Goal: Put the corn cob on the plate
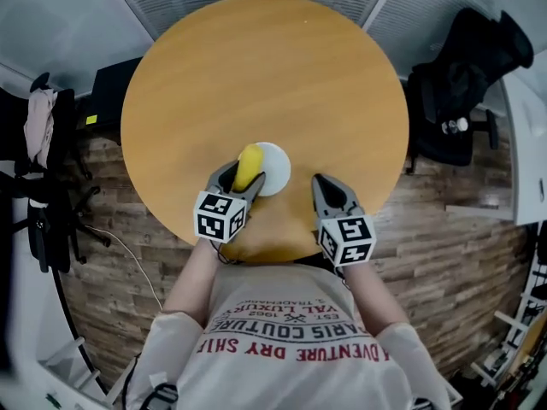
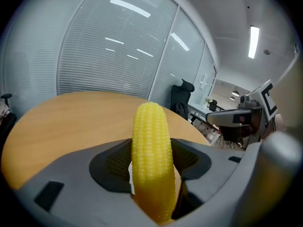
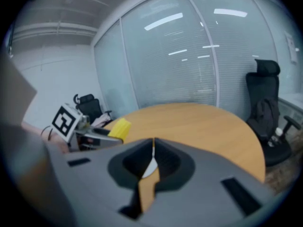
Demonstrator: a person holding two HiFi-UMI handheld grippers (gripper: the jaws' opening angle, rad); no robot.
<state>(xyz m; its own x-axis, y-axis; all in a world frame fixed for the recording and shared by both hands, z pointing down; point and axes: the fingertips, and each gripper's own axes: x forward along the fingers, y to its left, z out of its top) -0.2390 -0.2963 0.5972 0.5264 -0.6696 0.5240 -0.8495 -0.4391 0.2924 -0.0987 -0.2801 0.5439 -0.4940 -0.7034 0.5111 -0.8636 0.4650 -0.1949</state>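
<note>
A yellow corn cob (image 2: 151, 160) stands between the jaws of my left gripper (image 1: 243, 178), which is shut on it. In the head view the corn cob (image 1: 248, 166) hangs over the left edge of a small white plate (image 1: 275, 167) on the round wooden table (image 1: 256, 75). My right gripper (image 1: 323, 184) is shut with nothing in it, just right of the plate near the table's front edge. In the right gripper view the corn cob's tip (image 3: 119, 128) shows at the left, and a sliver of the plate (image 3: 150, 168) shows between the jaws.
A black office chair (image 1: 466, 84) stands to the right of the table, and another chair with clothes (image 1: 38, 169) to the left. Glass walls with blinds (image 2: 118, 56) lie beyond the table. The floor is wood planks (image 1: 444, 237).
</note>
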